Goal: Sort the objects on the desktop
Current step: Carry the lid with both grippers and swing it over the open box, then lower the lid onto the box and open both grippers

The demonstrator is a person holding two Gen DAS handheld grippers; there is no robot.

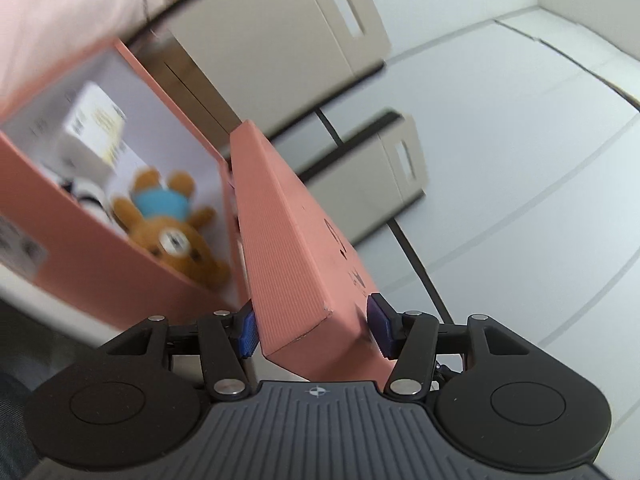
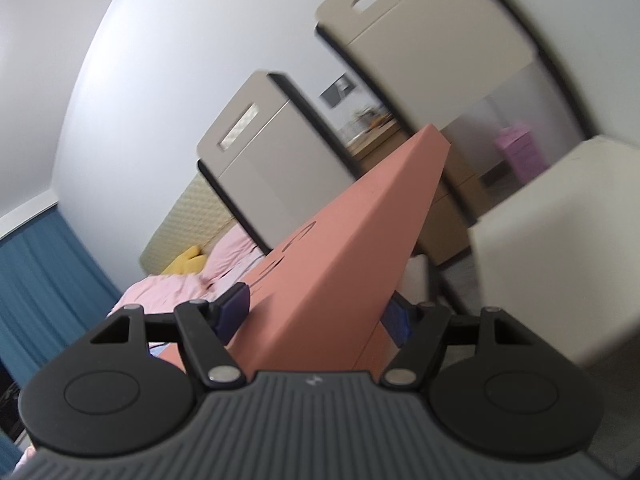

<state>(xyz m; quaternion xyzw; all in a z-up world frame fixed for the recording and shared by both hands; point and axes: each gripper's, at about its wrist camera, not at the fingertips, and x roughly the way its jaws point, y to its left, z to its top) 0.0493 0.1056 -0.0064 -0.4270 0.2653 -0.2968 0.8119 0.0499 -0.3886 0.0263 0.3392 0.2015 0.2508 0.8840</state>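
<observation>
My left gripper (image 1: 314, 326) is shut on one end of a salmon-pink box lid (image 1: 296, 236), held in the air and tilted. My right gripper (image 2: 316, 312) is shut on the other end of the lid (image 2: 352, 240). In the left wrist view the open pink box (image 1: 100, 256) lies to the left of the lid. Inside it are a brown teddy bear in a blue top (image 1: 172, 220), a white carton with yellow print (image 1: 96, 128) and a black-and-white item (image 1: 86, 194), partly hidden by the box wall.
Beige cabinets with slot handles (image 1: 280, 28) and a second one (image 1: 384, 176) hang behind the lid. A bed with pink bedding (image 2: 192, 284) and a yellow toy (image 2: 186, 264), blue curtains (image 2: 48, 280) and a white block (image 2: 560, 248) show in the right wrist view.
</observation>
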